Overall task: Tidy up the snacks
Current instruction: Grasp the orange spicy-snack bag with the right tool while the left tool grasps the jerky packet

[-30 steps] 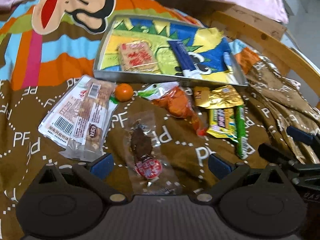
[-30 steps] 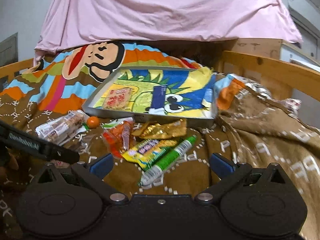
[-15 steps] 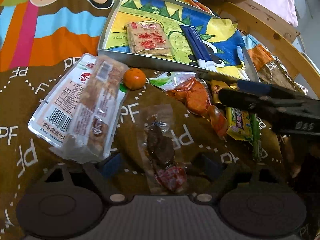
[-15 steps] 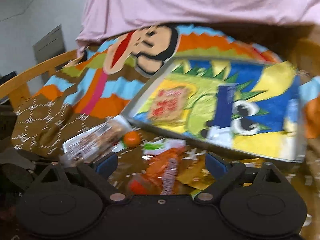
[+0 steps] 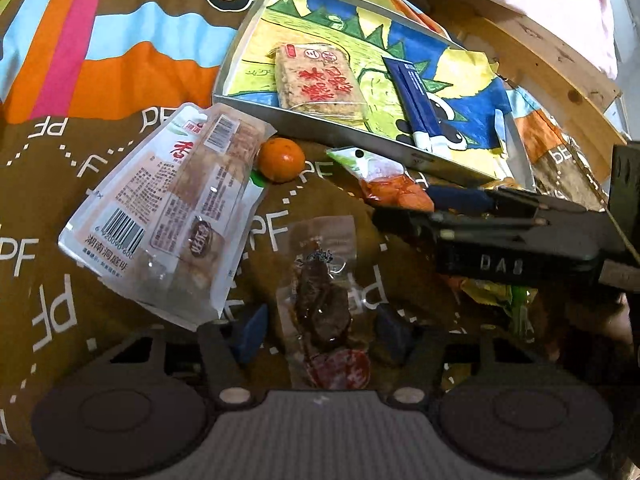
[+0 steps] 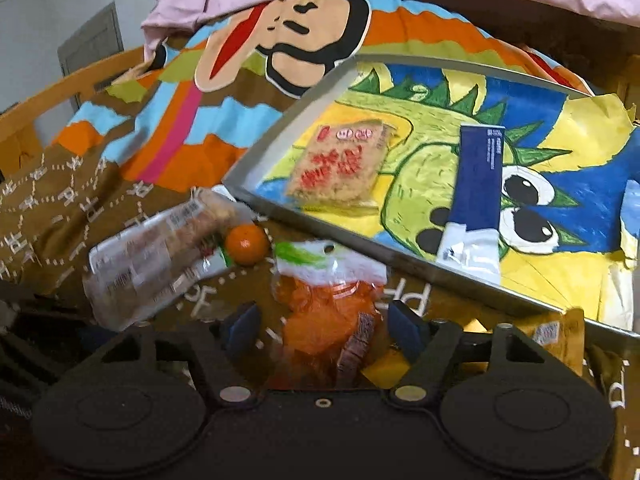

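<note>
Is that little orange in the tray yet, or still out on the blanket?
Still out. The orange lies on the brown blanket, just outside the tray wall, beside the long clear snack pack.

The left gripper [image 5: 320, 330] is pointing steeply downward, its blue-padded fingers [image 5: 251, 332] standing either side of a clear packet of dark dried meat [image 5: 322, 304] and closing in on it; the pads are not yet pressing. The right gripper [image 6: 324, 326] is angling down beside it, its jaws also closing, with an orange snack pouch [image 6: 326, 312] lying between the blue pads and no contact visible. In the left wrist view, the right gripper's black body is reaching in from the right edge.
</note>
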`<state>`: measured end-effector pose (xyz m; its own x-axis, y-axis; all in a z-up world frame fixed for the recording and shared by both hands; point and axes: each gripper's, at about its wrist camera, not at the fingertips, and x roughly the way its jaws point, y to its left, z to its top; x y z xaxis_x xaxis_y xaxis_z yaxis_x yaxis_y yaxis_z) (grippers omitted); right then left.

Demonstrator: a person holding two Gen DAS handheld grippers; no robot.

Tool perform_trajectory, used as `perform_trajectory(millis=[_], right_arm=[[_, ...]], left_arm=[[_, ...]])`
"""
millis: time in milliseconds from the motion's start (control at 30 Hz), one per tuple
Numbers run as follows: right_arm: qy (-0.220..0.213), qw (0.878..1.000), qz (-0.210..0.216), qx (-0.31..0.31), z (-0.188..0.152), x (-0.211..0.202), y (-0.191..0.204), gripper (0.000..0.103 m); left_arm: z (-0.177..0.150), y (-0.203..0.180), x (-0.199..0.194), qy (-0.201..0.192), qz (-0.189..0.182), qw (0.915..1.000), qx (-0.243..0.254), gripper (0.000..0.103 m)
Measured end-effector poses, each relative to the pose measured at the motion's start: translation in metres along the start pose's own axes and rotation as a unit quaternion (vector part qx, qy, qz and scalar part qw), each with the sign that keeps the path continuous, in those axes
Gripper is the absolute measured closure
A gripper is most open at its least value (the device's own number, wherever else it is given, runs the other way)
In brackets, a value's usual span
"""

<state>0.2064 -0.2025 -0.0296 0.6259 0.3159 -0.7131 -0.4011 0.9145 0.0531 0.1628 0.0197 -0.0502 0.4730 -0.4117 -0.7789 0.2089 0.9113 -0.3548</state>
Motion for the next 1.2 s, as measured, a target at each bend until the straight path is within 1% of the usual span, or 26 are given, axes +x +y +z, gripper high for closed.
perform_trajectory(millis=[100, 233, 333, 367, 400, 433, 467, 500, 533, 800, 933, 1200], right_arm=[[0.003, 1.0, -0.008, -0.01, 0.0, 0.006, 0.003, 0.03], [0.006, 1.0, -0.011, 0.022, 0.003, 0.011, -0.001, 0.031], [0.0, 0.999, -0.021, 0.027, 0.001, 0.01, -0.001, 0.038], [-0.002, 0.999, -0.023, 0.028, 0.0, 0.009, 0.0, 0.042], [-0.004, 0.999, -0.025, 0.029, -0.001, 0.008, 0.001, 0.047], [-0.006, 0.999, -0.027, 0.029, -0.002, 0.007, 0.002, 0.048], [-0.008, 0.999, -0.03, 0.029, -0.003, 0.005, 0.003, 0.05], [-0.011, 0.999, -0.031, 0.028, -0.004, 0.003, 0.004, 0.054], [-0.015, 0.999, -0.034, 0.028, -0.005, 0.0, 0.005, 0.055], [-0.029, 0.999, -0.042, 0.018, -0.016, -0.019, 0.017, 0.057], [-0.033, 0.999, -0.039, 0.012, -0.024, -0.033, 0.027, 0.057], [-0.042, 0.998, -0.031, 0.038, -0.05, -0.068, 0.041, 0.057]], left_arm=[[0.003, 0.002, 0.002, 0.003, 0.002, 1.0, -0.003, 0.042], [0.005, 0.007, 0.004, 0.009, 0.002, 0.9997, -0.021, 0.049], [0.005, 0.008, 0.004, 0.009, 0.006, 0.9997, -0.021, 0.055], [0.005, 0.008, 0.003, 0.009, 0.006, 0.9997, -0.021, 0.057], [0.004, 0.008, 0.003, 0.008, 0.007, 0.9997, -0.02, 0.057], [0.003, 0.008, 0.002, 0.006, 0.007, 0.9998, -0.02, 0.057], [0.003, 0.008, 0.001, 0.006, 0.007, 0.9998, -0.02, 0.057], [0.003, 0.007, 0.0, 0.005, 0.007, 0.9997, -0.021, 0.057], [0.002, 0.007, -0.001, 0.005, 0.007, 0.9997, -0.023, 0.058], [-0.003, 0.005, -0.014, -0.003, 0.01, 0.9996, -0.027, 0.058], [-0.006, 0.003, -0.024, -0.009, 0.011, 0.9996, -0.024, 0.058], [-0.018, -0.005, -0.047, -0.028, 0.014, 0.9994, -0.017, 0.058]])
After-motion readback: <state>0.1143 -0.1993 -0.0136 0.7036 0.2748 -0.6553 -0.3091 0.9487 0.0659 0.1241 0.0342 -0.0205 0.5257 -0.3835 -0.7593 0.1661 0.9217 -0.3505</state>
